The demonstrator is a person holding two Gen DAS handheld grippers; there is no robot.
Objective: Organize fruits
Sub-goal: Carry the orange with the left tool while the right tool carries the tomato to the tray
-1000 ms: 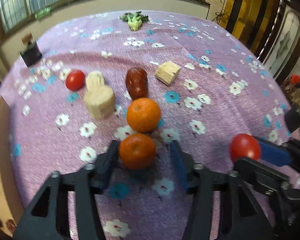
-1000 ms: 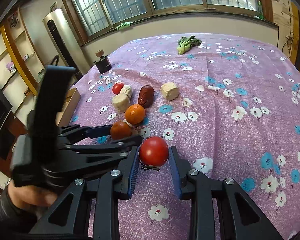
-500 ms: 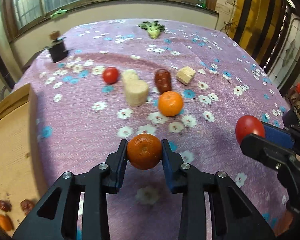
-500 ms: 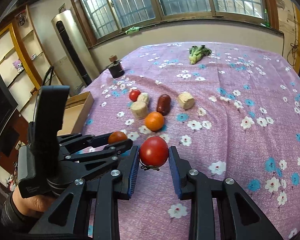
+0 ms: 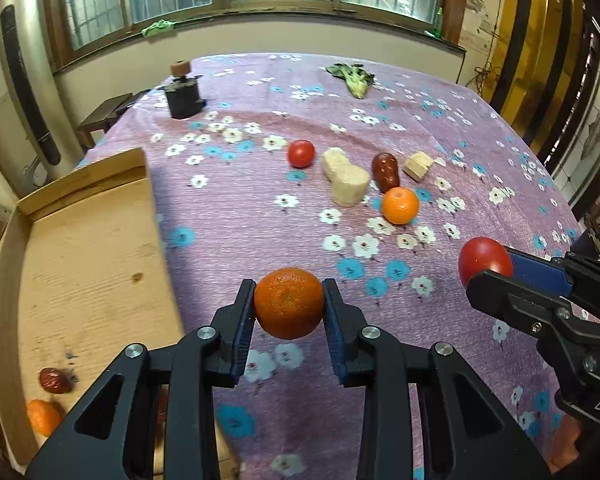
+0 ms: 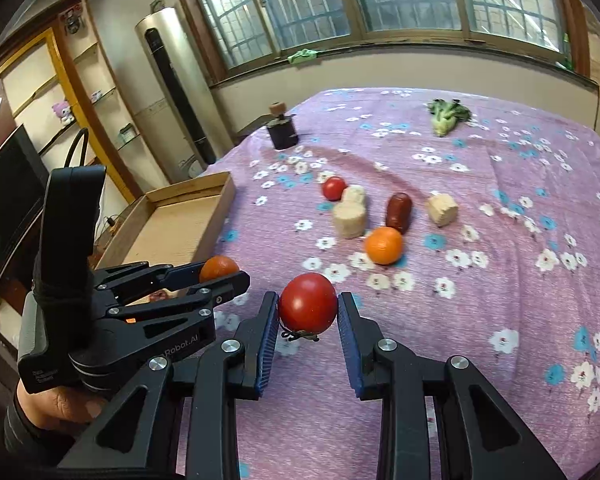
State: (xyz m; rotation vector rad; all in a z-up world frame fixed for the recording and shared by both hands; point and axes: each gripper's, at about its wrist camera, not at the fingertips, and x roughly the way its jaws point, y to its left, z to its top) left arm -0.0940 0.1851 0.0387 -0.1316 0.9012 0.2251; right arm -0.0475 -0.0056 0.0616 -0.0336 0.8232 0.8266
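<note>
My left gripper (image 5: 289, 303) is shut on an orange (image 5: 289, 303) and holds it above the purple flowered cloth, just right of a wooden tray (image 5: 80, 248). The tray holds a small orange (image 5: 43, 416) and a red date (image 5: 54, 380). My right gripper (image 6: 308, 310) is shut on a red tomato (image 6: 308, 308), held above the cloth; it shows in the left wrist view (image 5: 485, 260) too. On the cloth lie another orange (image 5: 400, 205), a dark red date (image 5: 385, 167) and a small tomato (image 5: 301, 153).
Two beige blocks (image 5: 345, 176) (image 5: 418, 165) lie among the fruit. A black jar with a cork (image 5: 183, 92) and a green vegetable (image 5: 354, 77) sit at the far side. The tray (image 6: 180, 220) lies at the table's left edge.
My left gripper closed on the orange, lifted it and moved left toward the tray. My right gripper kept hold of the tomato and rose slightly.
</note>
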